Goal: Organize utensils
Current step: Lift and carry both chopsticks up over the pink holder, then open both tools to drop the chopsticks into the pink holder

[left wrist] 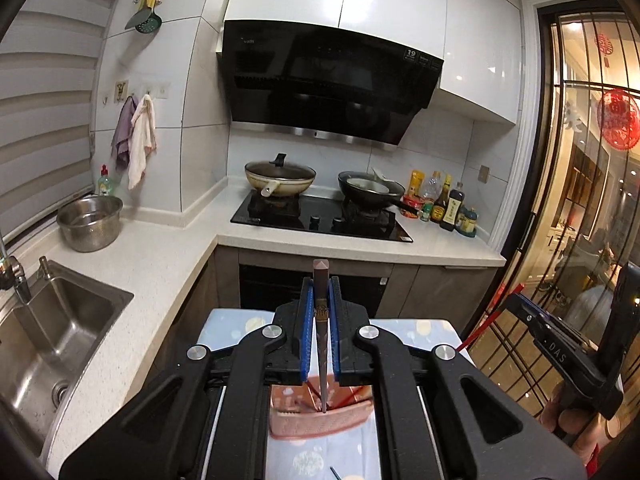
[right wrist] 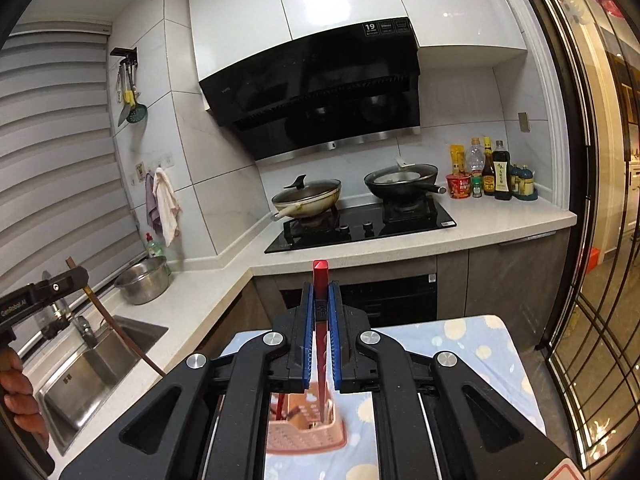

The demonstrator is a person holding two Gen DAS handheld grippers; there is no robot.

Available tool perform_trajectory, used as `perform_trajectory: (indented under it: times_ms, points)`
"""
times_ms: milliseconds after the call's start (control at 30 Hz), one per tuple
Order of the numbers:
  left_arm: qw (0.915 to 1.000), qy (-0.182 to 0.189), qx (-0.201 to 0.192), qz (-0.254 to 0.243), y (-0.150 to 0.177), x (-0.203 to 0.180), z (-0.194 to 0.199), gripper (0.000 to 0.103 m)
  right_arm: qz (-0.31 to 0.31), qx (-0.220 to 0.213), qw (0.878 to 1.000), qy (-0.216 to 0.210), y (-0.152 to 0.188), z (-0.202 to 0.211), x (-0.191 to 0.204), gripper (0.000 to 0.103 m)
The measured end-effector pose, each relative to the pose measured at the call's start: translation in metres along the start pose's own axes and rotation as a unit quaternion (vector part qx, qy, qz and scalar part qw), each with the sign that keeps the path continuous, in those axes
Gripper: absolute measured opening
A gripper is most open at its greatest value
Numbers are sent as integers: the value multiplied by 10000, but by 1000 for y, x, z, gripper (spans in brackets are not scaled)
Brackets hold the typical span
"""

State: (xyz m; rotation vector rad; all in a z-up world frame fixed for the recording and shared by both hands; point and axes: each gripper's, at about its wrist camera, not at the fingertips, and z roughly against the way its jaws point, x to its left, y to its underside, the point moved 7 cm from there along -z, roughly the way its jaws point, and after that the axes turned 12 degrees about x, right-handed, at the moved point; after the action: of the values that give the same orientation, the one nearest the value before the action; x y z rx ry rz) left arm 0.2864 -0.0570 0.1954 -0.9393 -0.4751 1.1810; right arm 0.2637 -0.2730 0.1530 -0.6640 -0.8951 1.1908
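The left claw [left wrist: 321, 320] pinched a brown chopstick [left wrist: 321, 280] and the right claw [right wrist: 321, 320] pinched a red chopstick [right wrist: 320, 280], each stick standing upright with its thin tip just above the pink holder [left wrist: 320, 420] on the near surface [left wrist: 224, 324].

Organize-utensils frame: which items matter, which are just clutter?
Job:
- brown chopstick, left gripper shut on it
- red chopstick, right gripper shut on it
- pink holder on the patterned cloth

Clutter:
- lidded wok
- black pan
- sauce bottles
- steel pot
- sink
- hanging towels
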Motion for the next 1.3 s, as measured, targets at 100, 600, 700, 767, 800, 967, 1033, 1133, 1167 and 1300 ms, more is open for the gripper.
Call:
perform_trajectory:
  times_ms: [100,600,700,767,800,967,1033,1133,1167,1300]
  points:
    - [9999,-130,-2,33,-10,8,-13,7,-9,68,10000,4,-6,-18,2,7]
    - [9973,-367,610,185,15,45,-82,7,-23,797,9968,-52,24,-97,15,7]
    - [9967,-380,687,199,20,48,-90,7,19,871,9962,43,31,-104,14,7]
    - [9964,-386,725,202,23,49,-93,7,25,903,9959,75,33,-106,14,7]
    - [9963,-395,740,191,24,50,-95,7,21,916,9958,74,34,-108,14,7]
    - [9956,-445,799,180,27,50,-100,7,35,945,9955,83,35,-111,15,7]
    - [9954,-466,816,178,28,49,-102,8,56,965,9953,89,36,-112,15,7]
    - [9952,-510,816,197,29,49,-102,8,19,943,9955,127,36,-110,13,8]
    - [9949,-520,841,211,29,50,-102,11,18,924,9956,146,36,-109,13,11]
    - [9942,-598,846,277,33,52,-101,33,7,898,9958,149,36,-104,13,16]
